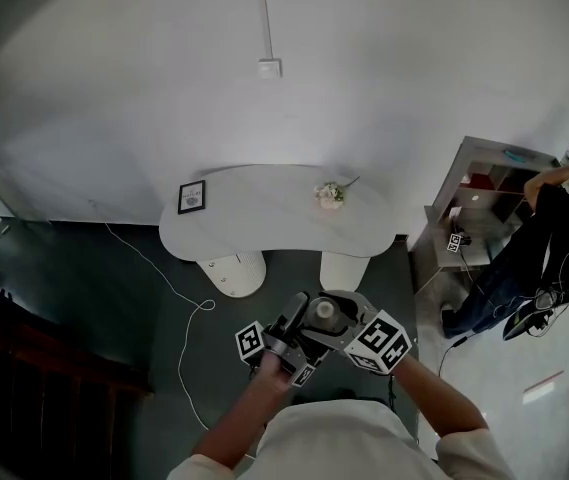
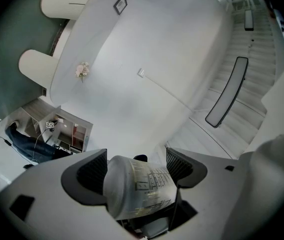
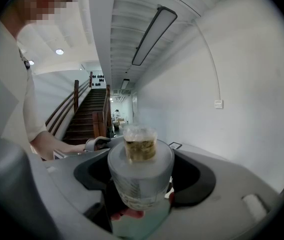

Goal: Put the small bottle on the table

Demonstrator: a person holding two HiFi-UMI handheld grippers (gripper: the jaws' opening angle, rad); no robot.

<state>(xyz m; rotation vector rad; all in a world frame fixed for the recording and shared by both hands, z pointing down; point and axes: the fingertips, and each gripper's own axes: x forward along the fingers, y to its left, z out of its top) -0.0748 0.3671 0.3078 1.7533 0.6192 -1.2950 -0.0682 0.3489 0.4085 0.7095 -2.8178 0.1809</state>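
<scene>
Seemingly mid-air, the bottle point(image 1: 324, 311) sits in the head view between the two grippers, well short of the table point(image 1: 264, 230) and on the person's side of it, above dark floor. The left gripper point(image 1: 296, 330) and right gripper point(image 1: 348, 320) meet at the bottle from opposite sides, their marker cubes turned outward. From this height I cannot tell which pair of jaws bears the weight. On the table stand a frame point(image 1: 192, 196) near its left end and flowers point(image 1: 330, 194) toward its right. A cable point(image 1: 189, 313) trails over the floor in front of the table. Right of the table is a shelf point(image 1: 484, 183), with another person point(image 1: 549, 238) bent beside it.

From the left gripper point(image 2: 134, 165) view, the bottle point(image 2: 139, 186) lies between the two dark pads, its printed label facing the camera. Both pads touch its sides, so the jaws are closed on it. Beyond, the table point(image 2: 102, 39) appears tilted, with the frame point(image 2: 120, 4) and flowers point(image 2: 82, 70) on it and the shelf point(image 2: 67, 131) off to one side.

From the right gripper point(image 3: 142, 170) view, the bottle point(image 3: 140, 179) fills the gap between the jaws, which clamp its body on both sides. Its clear, yellowish cap point(image 3: 140, 143) points away from the camera. A staircase point(image 3: 84, 116) rises behind, under a long ceiling lamp point(image 3: 154, 34).
</scene>
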